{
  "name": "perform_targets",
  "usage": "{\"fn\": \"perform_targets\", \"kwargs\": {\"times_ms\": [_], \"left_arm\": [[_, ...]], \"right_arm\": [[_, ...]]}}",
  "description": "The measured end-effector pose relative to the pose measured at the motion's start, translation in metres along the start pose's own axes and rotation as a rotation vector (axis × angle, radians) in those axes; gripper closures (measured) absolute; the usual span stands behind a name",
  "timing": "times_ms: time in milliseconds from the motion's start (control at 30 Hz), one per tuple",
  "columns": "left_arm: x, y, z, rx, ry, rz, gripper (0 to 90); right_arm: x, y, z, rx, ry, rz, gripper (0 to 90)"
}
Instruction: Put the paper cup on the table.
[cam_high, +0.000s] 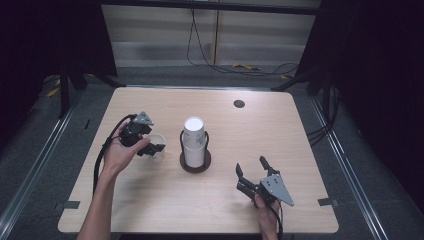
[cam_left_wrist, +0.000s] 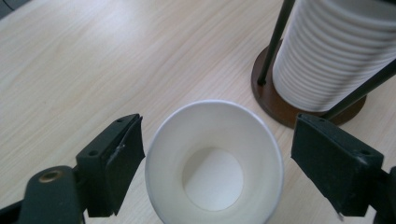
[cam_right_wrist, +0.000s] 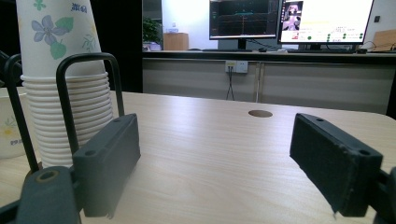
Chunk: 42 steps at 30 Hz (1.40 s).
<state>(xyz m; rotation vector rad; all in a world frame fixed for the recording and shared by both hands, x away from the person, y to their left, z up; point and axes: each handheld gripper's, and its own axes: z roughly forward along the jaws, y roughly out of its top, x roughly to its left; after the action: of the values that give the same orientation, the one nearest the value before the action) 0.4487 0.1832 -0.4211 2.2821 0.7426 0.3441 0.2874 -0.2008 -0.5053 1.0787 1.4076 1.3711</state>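
Cup set down by the stack
L gripper (cam_left_wrist: 212, 154) jaws apart round upright cup (cam_left_wrist: 214, 161), prob. just clear of it for release; R gripper (cam_right_wrist: 219, 163) wide open, idle; stack (cam_left_wrist: 334, 51) near.

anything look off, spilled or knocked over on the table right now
Nothing stands out. The single white paper cup stands upright and empty between the left gripper's open jaws, the stack of white paper cups sits straight in its round brown holder, and the light wooden table looks dry.
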Motion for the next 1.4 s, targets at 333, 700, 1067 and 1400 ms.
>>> {"fn": "perform_targets", "kwargs": {"times_ms": [333,700,1067,1400], "left_arm": [[-0.013,-0.018,-0.008,-0.193,0.007,-0.071,17.6],[-0.045,-0.034,-0.017,-0.386,0.065,-0.05,17.6],[-0.069,-0.059,-0.019,-0.527,0.096,-0.124,17.6],[-0.093,-0.076,-0.009,-0.55,0.101,-0.12,17.6]], "right_arm": [[0.0,0.0,0.0,-0.001,-0.001,0.0,15.5],[0.0,0.0,0.0,0.0,0.003,0.0,15.5],[0.0,0.0,0.0,0.0,0.005,0.0,15.5],[0.0,0.0,0.0,0.0,0.005,0.0,15.7]]}}
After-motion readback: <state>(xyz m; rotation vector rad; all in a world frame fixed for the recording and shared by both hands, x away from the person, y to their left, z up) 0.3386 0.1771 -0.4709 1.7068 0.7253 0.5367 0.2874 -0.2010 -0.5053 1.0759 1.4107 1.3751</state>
